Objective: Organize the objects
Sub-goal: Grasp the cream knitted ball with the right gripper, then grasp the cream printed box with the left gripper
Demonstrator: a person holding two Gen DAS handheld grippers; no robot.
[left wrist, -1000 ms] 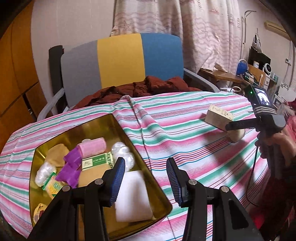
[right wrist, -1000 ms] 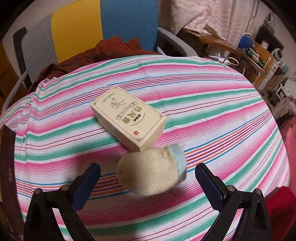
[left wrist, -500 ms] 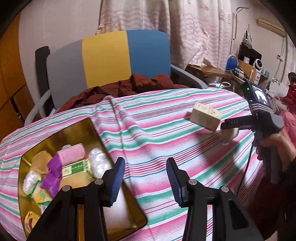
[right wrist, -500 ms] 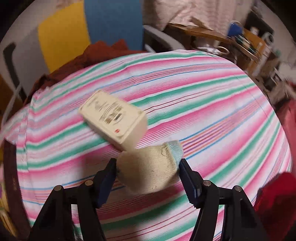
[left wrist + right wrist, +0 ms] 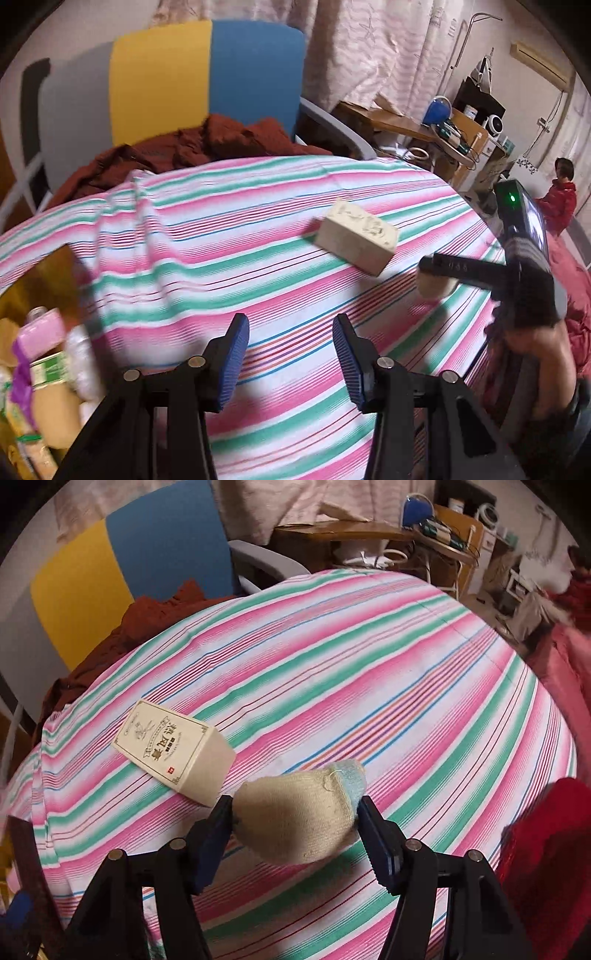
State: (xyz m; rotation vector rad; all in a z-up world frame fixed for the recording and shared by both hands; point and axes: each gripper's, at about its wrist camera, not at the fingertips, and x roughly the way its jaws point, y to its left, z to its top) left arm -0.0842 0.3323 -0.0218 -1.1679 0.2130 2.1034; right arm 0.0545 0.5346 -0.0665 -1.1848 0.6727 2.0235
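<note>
Right tool point(image 5: 295, 814) clamped on a rolled beige knit sock with a pale blue cuff point(image 5: 299, 812), blue pads pressing both sides, held just above the pink, green and white striped cloth point(image 5: 369, 672) of the counter. At 10 o'clock from the sock, just beside it: a cream rectangular cardboard box with printed characters point(image 5: 173, 753), lying flat on the cloth. Left tool point(image 5: 290, 354) spread wide, empty, over bare stripes. At 8 o'clock in the left view: a gold metal tray point(image 5: 48, 273) with a pink roll point(image 5: 40, 332) and small packets, blurred.
</note>
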